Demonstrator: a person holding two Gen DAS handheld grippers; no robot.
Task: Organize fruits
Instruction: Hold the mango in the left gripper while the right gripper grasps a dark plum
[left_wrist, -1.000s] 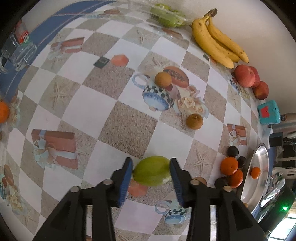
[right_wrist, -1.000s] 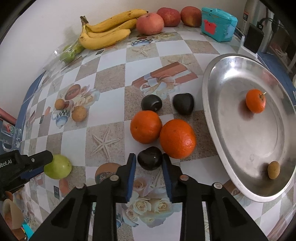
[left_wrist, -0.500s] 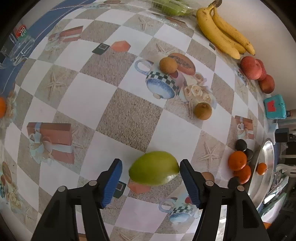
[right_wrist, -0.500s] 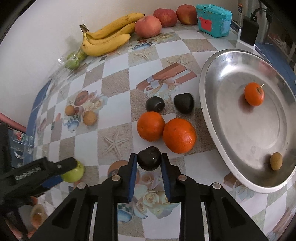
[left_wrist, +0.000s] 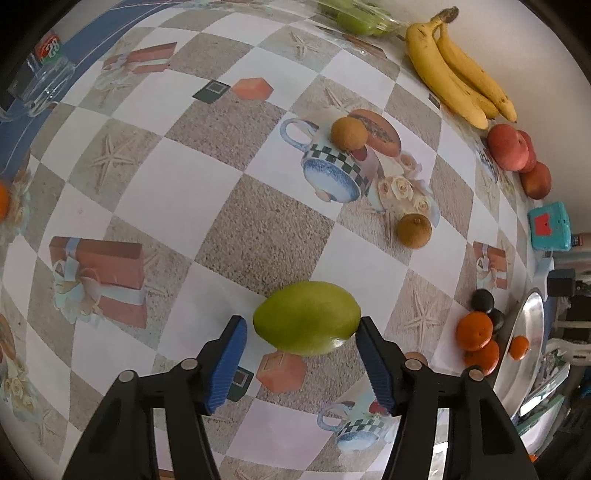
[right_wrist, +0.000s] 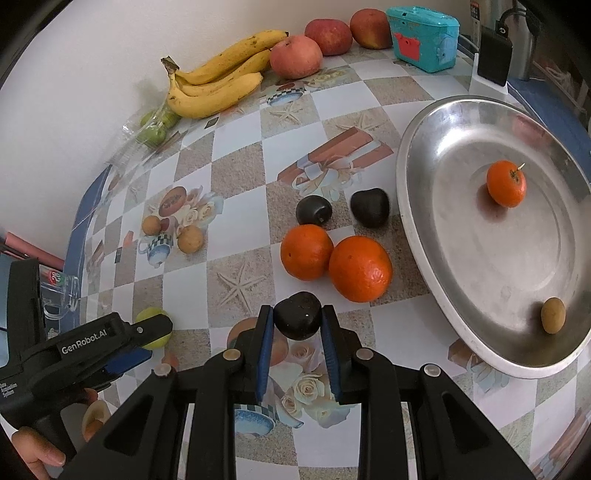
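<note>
My left gripper (left_wrist: 301, 325) is open around a green mango (left_wrist: 306, 323) that lies on the patterned tablecloth; a gap shows beside the left pad. The mango also shows in the right wrist view (right_wrist: 151, 326) behind the left gripper. My right gripper (right_wrist: 297, 319) is shut on a dark plum (right_wrist: 297, 319), held above the cloth. A steel tray (right_wrist: 413, 236) at the right holds a small mandarin (right_wrist: 506, 182) and a small brown fruit (right_wrist: 553, 315).
Two oranges (right_wrist: 336, 258) and two dark plums (right_wrist: 343, 210) lie left of the tray. Bananas (right_wrist: 218, 81), apples (right_wrist: 314, 48), bagged green fruit (right_wrist: 157, 123) and a teal box (right_wrist: 424, 37) line the back wall. Two brown fruits (left_wrist: 380, 181) lie mid-table. A glass (left_wrist: 44, 81) stands far left.
My left gripper has opened and let go of the mango, which now lies between the open pads. My right gripper has lifted the dark plum off the cloth.
</note>
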